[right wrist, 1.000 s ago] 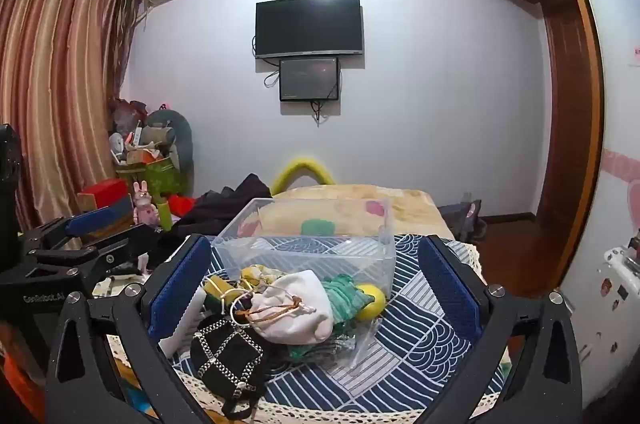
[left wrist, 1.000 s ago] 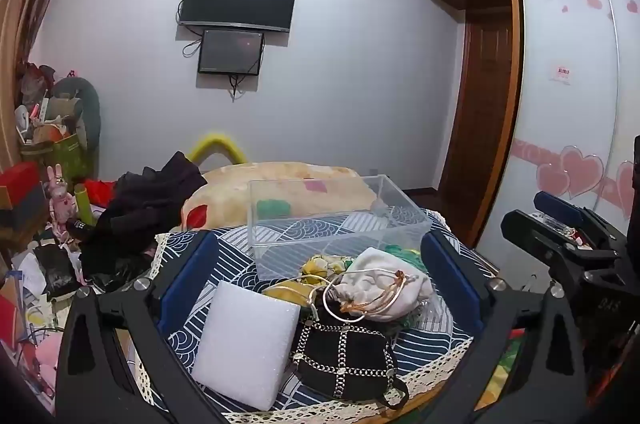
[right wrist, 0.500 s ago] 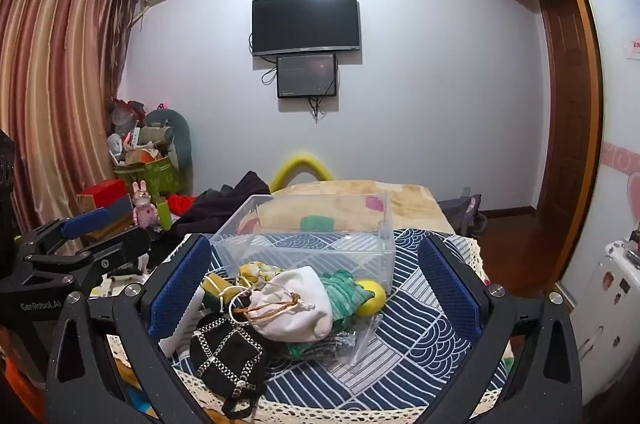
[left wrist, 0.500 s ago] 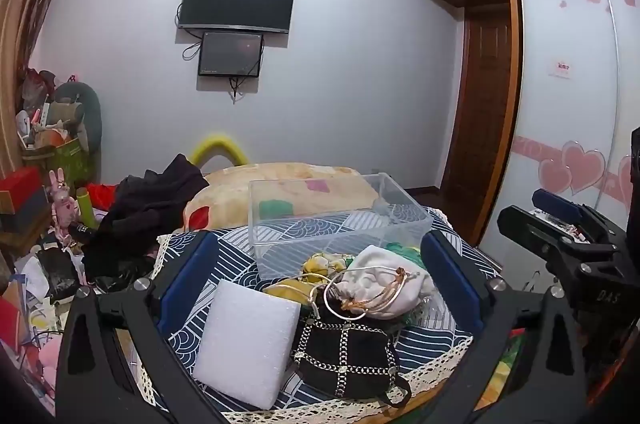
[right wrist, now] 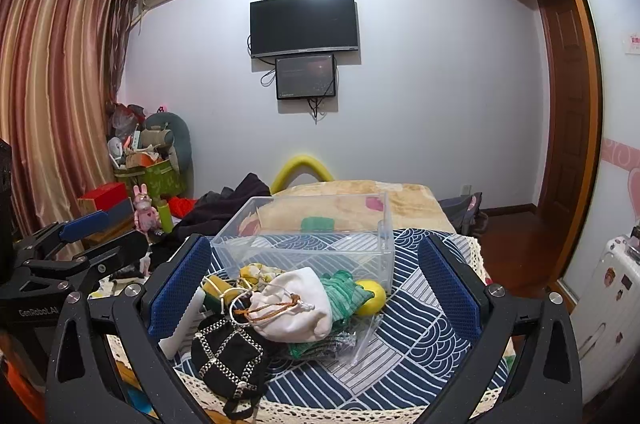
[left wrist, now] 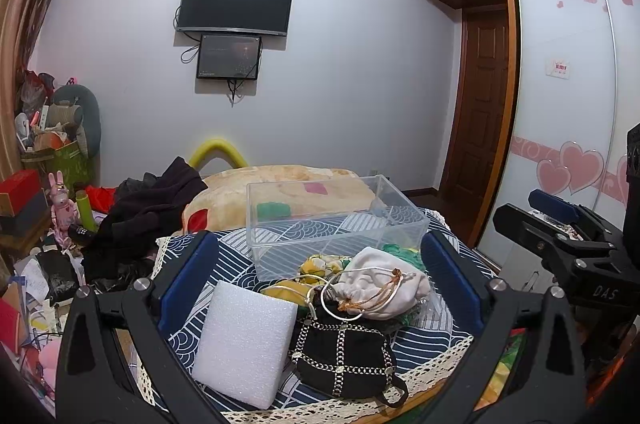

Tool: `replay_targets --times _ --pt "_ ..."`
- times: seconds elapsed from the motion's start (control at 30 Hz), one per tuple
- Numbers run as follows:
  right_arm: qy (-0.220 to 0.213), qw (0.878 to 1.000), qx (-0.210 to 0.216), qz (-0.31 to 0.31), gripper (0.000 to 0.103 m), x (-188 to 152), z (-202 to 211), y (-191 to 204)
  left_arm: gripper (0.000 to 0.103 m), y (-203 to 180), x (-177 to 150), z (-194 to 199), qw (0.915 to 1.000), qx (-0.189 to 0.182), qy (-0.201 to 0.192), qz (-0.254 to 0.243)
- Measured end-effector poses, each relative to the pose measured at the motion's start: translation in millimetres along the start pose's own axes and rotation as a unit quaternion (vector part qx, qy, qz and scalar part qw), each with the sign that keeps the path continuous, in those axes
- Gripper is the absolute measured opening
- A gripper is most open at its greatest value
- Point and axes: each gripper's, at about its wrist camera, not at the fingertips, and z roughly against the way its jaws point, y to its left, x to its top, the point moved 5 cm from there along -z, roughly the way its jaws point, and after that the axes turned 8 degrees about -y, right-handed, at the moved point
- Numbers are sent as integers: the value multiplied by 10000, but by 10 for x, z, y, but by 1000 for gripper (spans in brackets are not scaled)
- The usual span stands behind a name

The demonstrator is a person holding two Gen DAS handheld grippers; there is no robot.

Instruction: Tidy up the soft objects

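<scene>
A pile of soft things lies on a small table with a blue wave-patterned cloth [right wrist: 424,344]: a white foam block [left wrist: 246,340], a black chain-trimmed pouch [left wrist: 344,356], a white drawstring bag [left wrist: 384,288], green cloth [right wrist: 340,290], a yellow ball [right wrist: 372,298] and yellow-patterned fabric [left wrist: 316,264]. An empty clear plastic box [left wrist: 332,220] stands just behind them. My left gripper [left wrist: 320,280] is open and empty above the pile's near side. My right gripper [right wrist: 312,288] is open and empty, framing the pile from the right. Each gripper shows at the edge of the other's view.
Behind the table is a bed with a beige blanket [left wrist: 280,188] and dark clothes [left wrist: 148,208]. Clutter, boxes and a pink toy rabbit [left wrist: 60,200] fill the left floor. A wardrobe [left wrist: 568,104] and a door [left wrist: 480,116] stand at the right.
Both views have drifted slightly; the scene sits a little lower and closer in the frames. Nothing on the table has moved, and both grippers stay open.
</scene>
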Motion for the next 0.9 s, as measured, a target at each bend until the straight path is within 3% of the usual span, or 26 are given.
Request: replay_targets --times 0.9 --pt "-11 10000 17 -13 103 35 9 32 103 5 1 8 10000 -7 -6 7"
